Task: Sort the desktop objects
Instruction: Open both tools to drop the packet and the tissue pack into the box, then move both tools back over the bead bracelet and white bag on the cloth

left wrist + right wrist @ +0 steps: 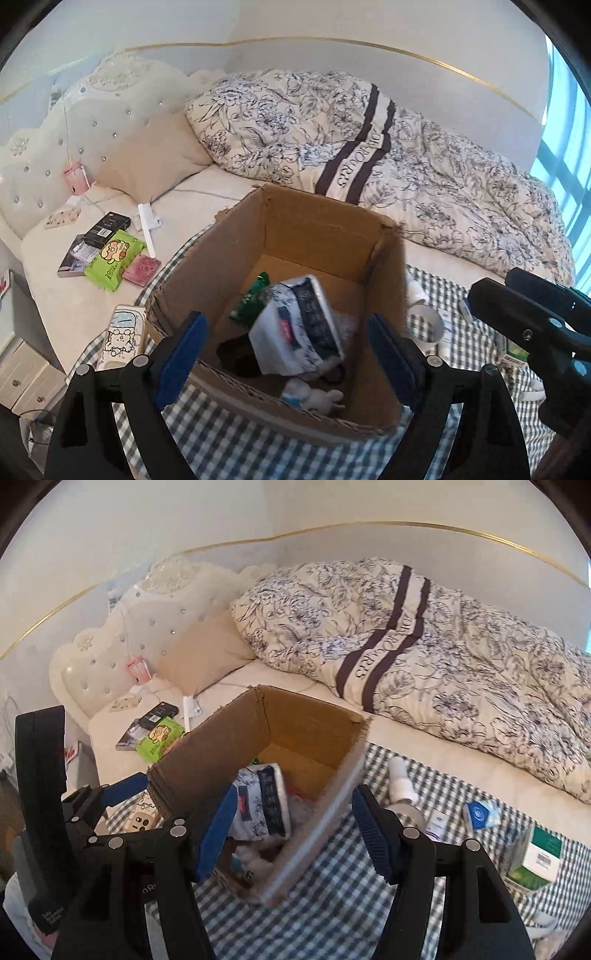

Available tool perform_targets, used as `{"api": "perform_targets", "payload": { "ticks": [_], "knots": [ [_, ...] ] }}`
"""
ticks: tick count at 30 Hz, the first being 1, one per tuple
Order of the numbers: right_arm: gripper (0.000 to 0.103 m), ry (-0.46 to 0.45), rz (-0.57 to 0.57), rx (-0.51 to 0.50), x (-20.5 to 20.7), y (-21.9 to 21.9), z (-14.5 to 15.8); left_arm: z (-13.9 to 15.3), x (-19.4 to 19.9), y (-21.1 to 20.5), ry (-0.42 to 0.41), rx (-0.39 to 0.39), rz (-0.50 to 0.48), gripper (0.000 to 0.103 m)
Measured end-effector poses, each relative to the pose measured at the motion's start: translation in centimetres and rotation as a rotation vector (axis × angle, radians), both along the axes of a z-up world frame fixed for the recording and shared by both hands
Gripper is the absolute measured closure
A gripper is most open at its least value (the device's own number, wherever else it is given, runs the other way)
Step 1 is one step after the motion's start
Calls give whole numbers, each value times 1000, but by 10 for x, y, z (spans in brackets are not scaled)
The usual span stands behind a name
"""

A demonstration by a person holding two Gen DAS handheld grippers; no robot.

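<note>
Left gripper (286, 354) wide open, empty, over cardboard box (325, 229); right gripper (291, 834) likewise.

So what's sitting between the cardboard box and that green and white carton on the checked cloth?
In the right wrist view, between the cardboard box and green and white carton lie a white bottle, a mug and two small packets.

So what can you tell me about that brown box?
The cardboard box is plain brown corrugated card, open on top, with a ragged torn rim. It sits upright on the checked cloth by the bed. Inside lie a floral packet, something green, something black and a small white toy. Neither pair of tongs touches it.
</note>
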State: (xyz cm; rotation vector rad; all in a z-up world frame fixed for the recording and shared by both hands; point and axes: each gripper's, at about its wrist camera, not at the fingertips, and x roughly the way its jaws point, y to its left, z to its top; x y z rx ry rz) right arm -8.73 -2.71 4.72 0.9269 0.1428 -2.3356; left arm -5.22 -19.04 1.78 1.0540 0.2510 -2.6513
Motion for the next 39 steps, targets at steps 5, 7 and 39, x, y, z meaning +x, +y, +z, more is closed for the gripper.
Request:
{"api": "perform_targets", "payload": {
  "ticks": [5,7,39],
  "knots": [
    [39,0,-44,13,5,36,1,9,5,26,10,-8,-25,12],
    [39,-7,-72,12,6,56,-1,10,5,37,11,-11,-39,12],
    [39,-162,-471,118,17,303,-110,-81,-1,236,-75,49,-245,5]
  ]
}}
